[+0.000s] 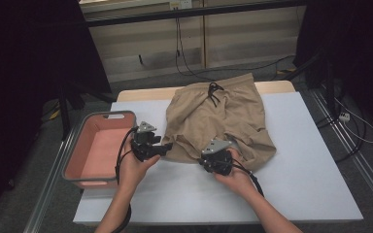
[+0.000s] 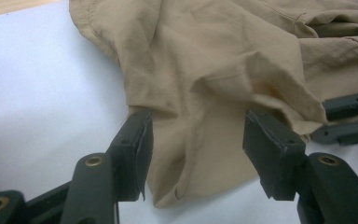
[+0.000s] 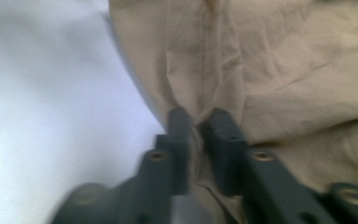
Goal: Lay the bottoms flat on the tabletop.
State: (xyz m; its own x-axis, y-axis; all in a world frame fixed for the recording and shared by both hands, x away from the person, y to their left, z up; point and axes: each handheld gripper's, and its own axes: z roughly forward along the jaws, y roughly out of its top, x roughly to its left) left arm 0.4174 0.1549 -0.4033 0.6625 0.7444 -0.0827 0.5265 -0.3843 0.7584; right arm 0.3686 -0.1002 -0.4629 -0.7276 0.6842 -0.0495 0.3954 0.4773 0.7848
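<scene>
Khaki shorts [image 1: 218,119]: right gripper [image 3: 198,126] jaws pinch hem, left gripper [image 2: 196,135] jaws gape beside pink bin [image 1: 97,148].

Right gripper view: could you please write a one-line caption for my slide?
Right gripper pinching a fold of the tan shorts at their edge on the white table.

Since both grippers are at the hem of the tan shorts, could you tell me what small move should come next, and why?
Probably close the left gripper: its fingers stand apart with the hem of the shorts lying between them, unpinched. The right gripper is already pinched on a fold, so both would then hold the hem.
</scene>
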